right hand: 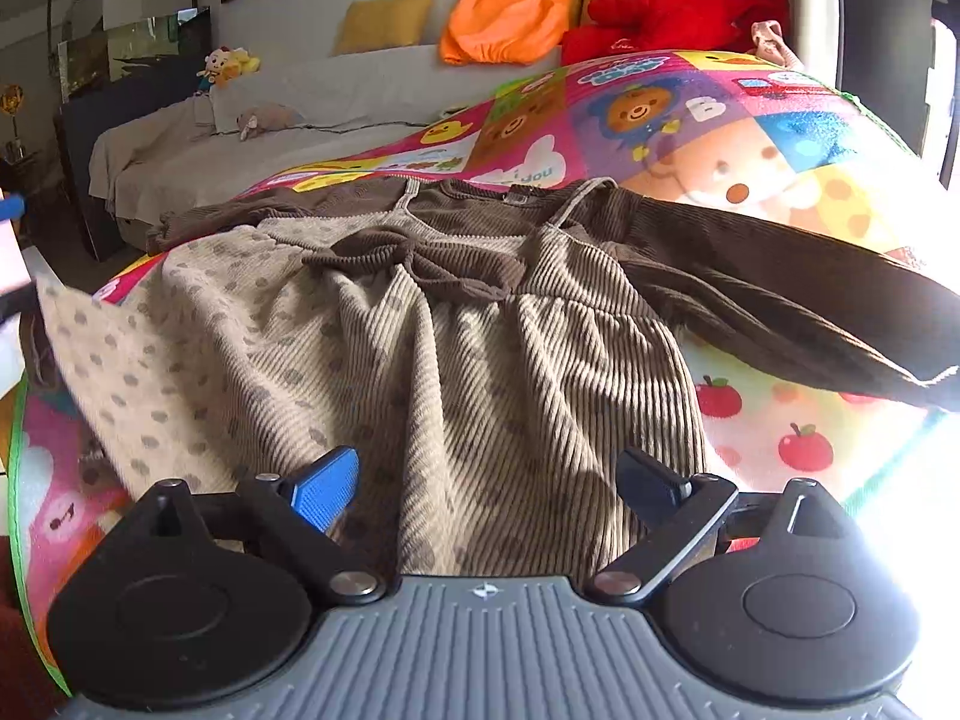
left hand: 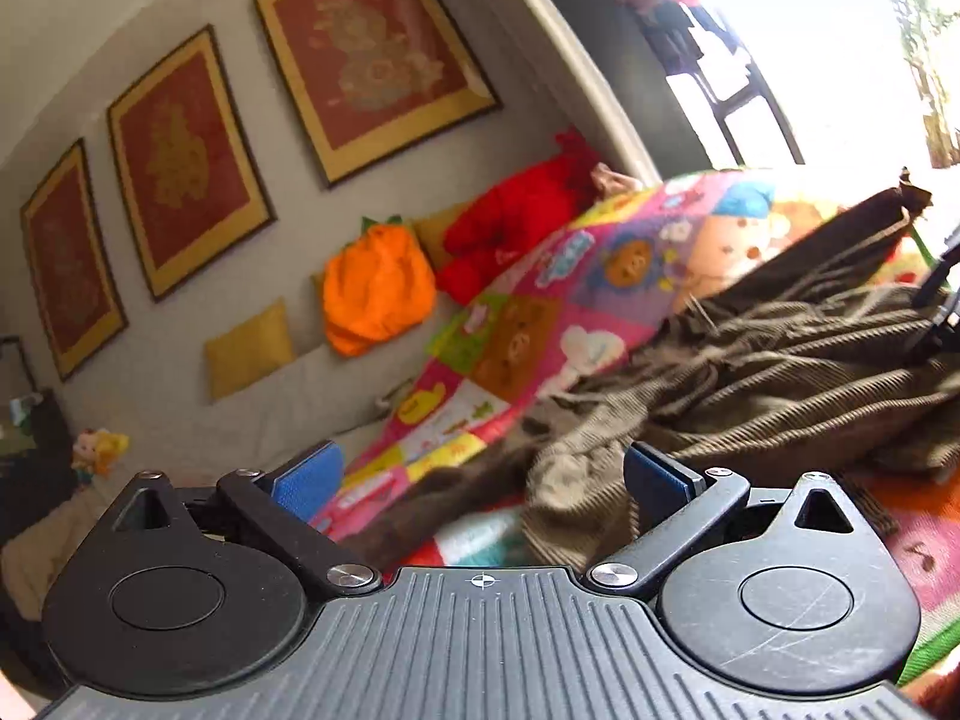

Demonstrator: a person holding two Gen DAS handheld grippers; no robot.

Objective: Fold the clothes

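Right tongs (right hand: 489, 489) fill the foreground of the right wrist view; we see their blue-padded fingers (right hand: 324, 489) spread wide and released, nothing pressed between them, poised above the hem of a corduroy dress (right hand: 480, 360). We note that the dress lies spread on a colourful play mat (right hand: 690, 120), its beige ribbed skirt nearest us, its dark brown sleeve (right hand: 810, 312) stretched out to the right, and a dotted lining turned up at the left edge. Left tongs (left hand: 480, 480), seen in the left wrist view, are likewise released and stand just beside a rumpled fold of the same dress (left hand: 750, 372), without gripping it. Behind the mat we see an orange cushion (left hand: 378, 294), a red plush toy (left hand: 516, 222) and framed pictures (left hand: 372, 54).
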